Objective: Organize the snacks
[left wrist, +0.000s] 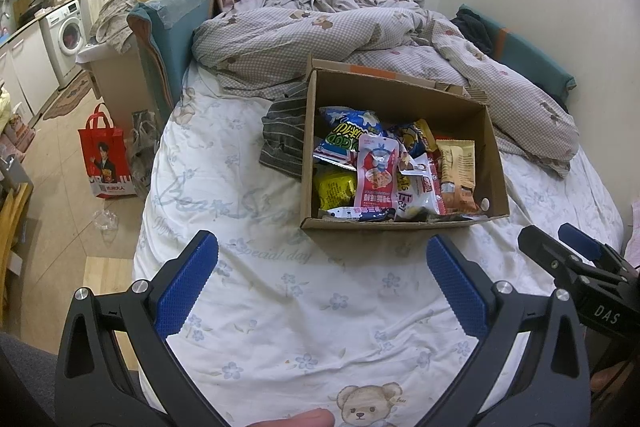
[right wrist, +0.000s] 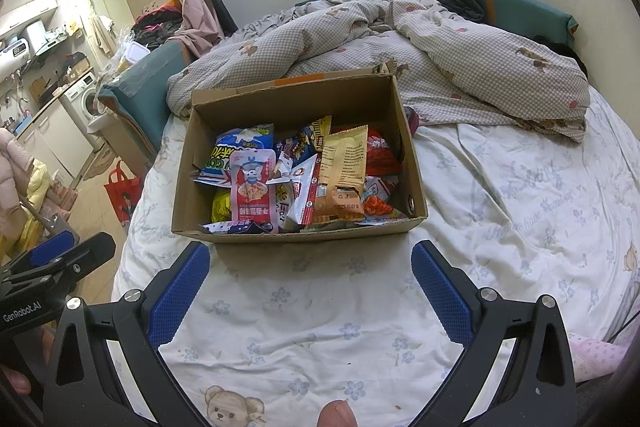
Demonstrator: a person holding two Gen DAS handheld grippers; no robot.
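An open cardboard box point(left wrist: 400, 95) point(right wrist: 296, 99) sits on the bed, filled with several snack packets. On top lie a pink-and-white pouch point(left wrist: 377, 171) point(right wrist: 253, 185), a blue bag point(left wrist: 348, 119) point(right wrist: 244, 143), a yellow packet point(left wrist: 334, 189) and a beige packet point(left wrist: 458, 163) point(right wrist: 344, 175). My left gripper point(left wrist: 322, 251) hovers open over the sheet just in front of the box, holding nothing. My right gripper point(right wrist: 310, 259) is also open and empty, close to the box's near wall. Each gripper shows at the edge of the other's view.
A rumpled checked duvet point(left wrist: 320, 31) point(right wrist: 460, 67) lies behind the box, and a striped grey cloth point(left wrist: 286, 139) beside its left wall. The floral bed sheet point(left wrist: 304, 307) point(right wrist: 520, 207) spreads in front and right. A red bag point(left wrist: 106, 159) stands on the floor left of the bed.
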